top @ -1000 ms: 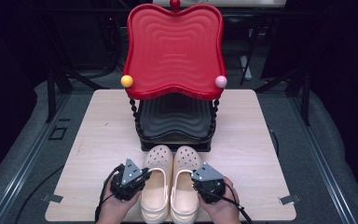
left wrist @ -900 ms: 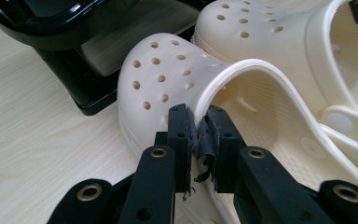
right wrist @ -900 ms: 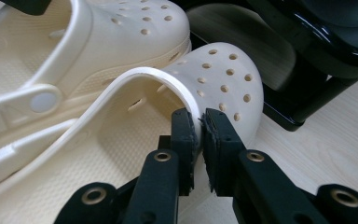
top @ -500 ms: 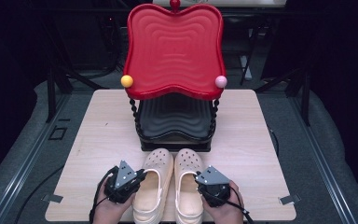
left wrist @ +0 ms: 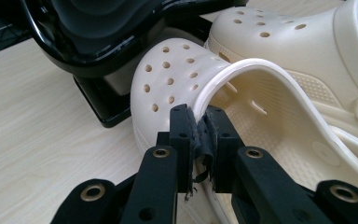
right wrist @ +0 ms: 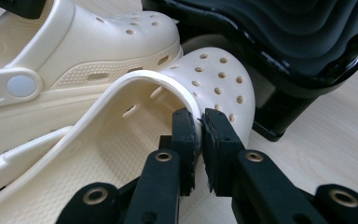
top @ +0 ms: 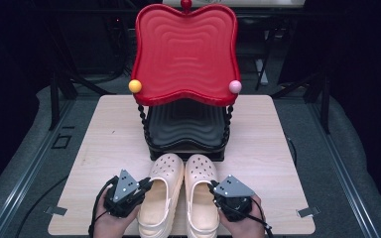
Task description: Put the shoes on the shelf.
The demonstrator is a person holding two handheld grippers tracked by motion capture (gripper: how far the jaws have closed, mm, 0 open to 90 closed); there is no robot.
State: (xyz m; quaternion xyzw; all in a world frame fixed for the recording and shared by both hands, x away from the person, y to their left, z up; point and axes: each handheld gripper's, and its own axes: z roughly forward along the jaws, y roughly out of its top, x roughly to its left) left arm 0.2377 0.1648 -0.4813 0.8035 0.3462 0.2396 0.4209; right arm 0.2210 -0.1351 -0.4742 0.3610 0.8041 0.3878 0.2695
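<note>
Both claws, left (top: 144,186) and right (top: 212,187), stay clamped on the rims of the cream clogs, left clog (top: 161,193) and right clog (top: 201,196), now dragged slightly nearer the counter's (top: 278,148) front edge, toes by the black tray (top: 186,129)

studio/lab | dark curtains (top: 20,44) | stand legs (top: 59,89) | grey floor (top: 30,148)

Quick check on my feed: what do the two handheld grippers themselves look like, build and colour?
Both match. The left gripper and right gripper are black units, each topped by a grey three-cornered plate with a black cable trailing back. Up close, the fingers are black, flat-sided bars with brass-coloured ringed holes; the left pair's pad lining looks frayed. Right fingers are alike. No sleeves visible.
</note>
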